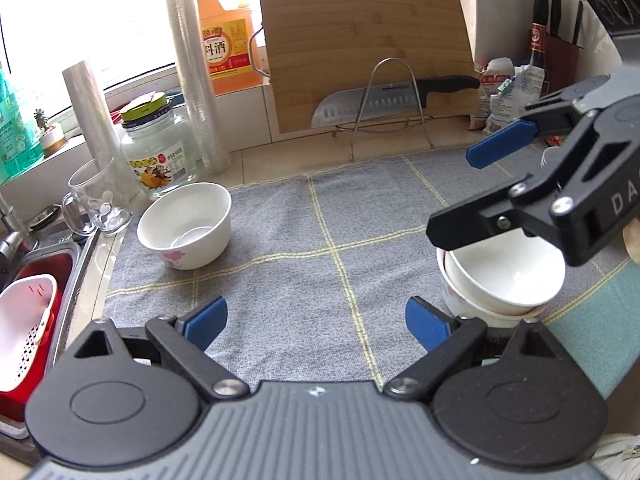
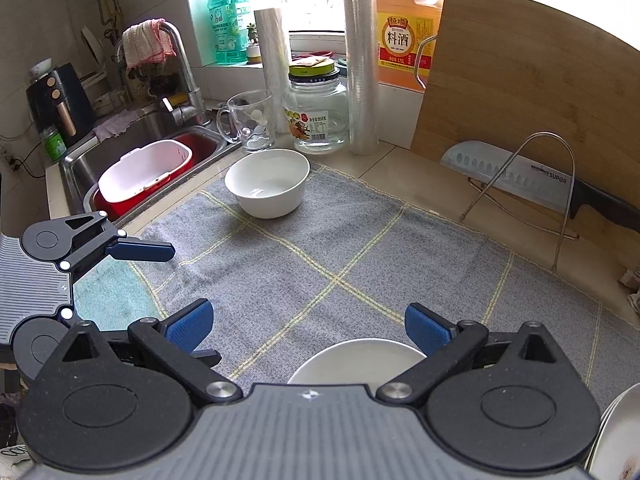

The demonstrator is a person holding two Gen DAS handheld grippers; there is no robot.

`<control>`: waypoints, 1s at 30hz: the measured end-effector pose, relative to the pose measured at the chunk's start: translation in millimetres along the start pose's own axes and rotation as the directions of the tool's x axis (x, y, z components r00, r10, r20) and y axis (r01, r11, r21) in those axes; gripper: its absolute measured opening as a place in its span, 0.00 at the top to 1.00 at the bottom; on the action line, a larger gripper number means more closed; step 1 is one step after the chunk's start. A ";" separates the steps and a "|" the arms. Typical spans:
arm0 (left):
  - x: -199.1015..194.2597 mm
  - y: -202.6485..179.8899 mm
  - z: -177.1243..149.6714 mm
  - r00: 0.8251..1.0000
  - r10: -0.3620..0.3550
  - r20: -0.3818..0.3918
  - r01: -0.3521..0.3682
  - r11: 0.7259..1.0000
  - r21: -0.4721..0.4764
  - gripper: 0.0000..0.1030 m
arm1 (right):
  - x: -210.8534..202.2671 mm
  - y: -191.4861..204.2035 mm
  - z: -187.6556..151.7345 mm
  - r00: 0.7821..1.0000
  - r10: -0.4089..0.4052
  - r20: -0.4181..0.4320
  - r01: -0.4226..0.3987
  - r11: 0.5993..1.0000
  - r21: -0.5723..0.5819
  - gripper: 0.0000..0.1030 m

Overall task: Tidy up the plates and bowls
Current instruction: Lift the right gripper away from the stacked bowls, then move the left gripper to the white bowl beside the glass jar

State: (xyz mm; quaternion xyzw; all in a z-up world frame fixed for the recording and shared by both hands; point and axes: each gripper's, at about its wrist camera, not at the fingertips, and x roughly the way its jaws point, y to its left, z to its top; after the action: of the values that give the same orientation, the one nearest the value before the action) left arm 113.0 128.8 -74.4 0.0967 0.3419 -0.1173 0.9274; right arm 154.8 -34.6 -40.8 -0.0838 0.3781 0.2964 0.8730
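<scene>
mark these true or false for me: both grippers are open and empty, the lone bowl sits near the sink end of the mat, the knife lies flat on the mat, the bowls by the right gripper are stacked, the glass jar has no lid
1. Both grippers are open and empty. True: the left gripper and the right gripper each show spread pads with nothing between them.
2. The lone bowl sits near the sink end of the mat. True.
3. The knife lies flat on the mat. False: it rests in the wire rack against the cutting board, off the mat.
4. The bowls by the right gripper are stacked. True: the stacked bowls are nested, the top one tilted.
5. The glass jar has no lid. False: a yellow-green lid is on it.
</scene>
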 end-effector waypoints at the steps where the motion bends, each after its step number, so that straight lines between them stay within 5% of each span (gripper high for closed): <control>1: -1.3 3.2 2.1 1.000 0.017 0.000 -0.017 1.000 -0.018 0.07 | -2.8 0.5 -0.5 1.000 0.004 0.017 -0.003 1.000 -0.005 0.00; 15: -7.1 48.2 46.5 0.986 0.169 0.006 -0.167 0.977 -0.134 0.07 | -19.0 13.1 -0.6 0.989 -0.005 0.147 0.019 0.996 -0.089 0.00; 30: 77.8 135.7 74.9 0.995 0.076 -0.061 -0.083 0.990 -0.112 0.07 | 53.4 69.3 34.4 0.986 -0.097 0.138 0.107 0.992 -0.068 0.00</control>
State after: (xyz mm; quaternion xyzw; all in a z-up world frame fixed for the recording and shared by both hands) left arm 254.7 227.0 -56.1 0.0604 0.3700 -0.0577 0.9253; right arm 164.3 58.6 -49.2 -0.1156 0.3021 0.2705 0.9067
